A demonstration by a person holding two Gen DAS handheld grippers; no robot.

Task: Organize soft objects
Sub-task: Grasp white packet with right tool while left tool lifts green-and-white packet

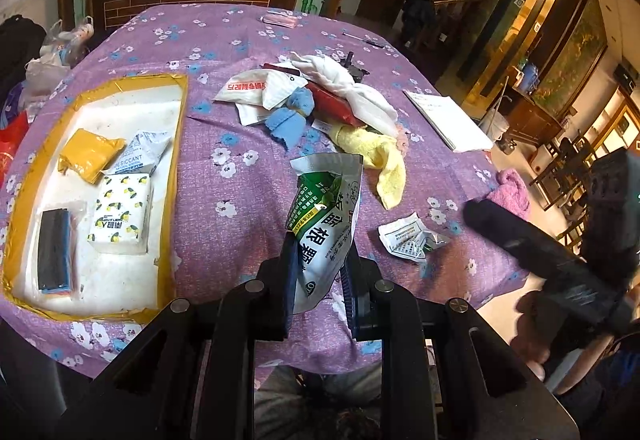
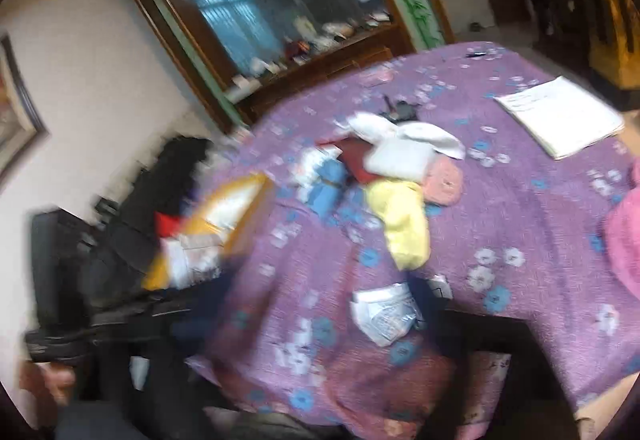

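Observation:
My left gripper [image 1: 318, 264] is shut on a green and white foil pouch [image 1: 326, 215], held above the purple flowered tablecloth [image 1: 224, 159]. A pile of soft things lies at mid-table: a white cloth [image 1: 352, 87], a blue cloth [image 1: 290, 117], a yellow cloth [image 1: 380, 159] and a red packet [image 1: 334, 103]. A yellow-edged white tray [image 1: 132, 107] at left holds a yellow pack, a desiccant bag, a tissue pack and a sponge. My right gripper [image 1: 532, 236] shows at right, blurred. The right wrist view is blurred; a crumpled white packet [image 2: 386, 314] lies near its fingers.
A crumpled white packet [image 1: 408, 240] lies near the table's front right. A pink cloth [image 1: 512, 191] sits at the right edge. A white notebook [image 1: 448, 119] lies at back right. A pen [image 1: 364, 39] and a pink item [image 1: 280, 19] lie far back.

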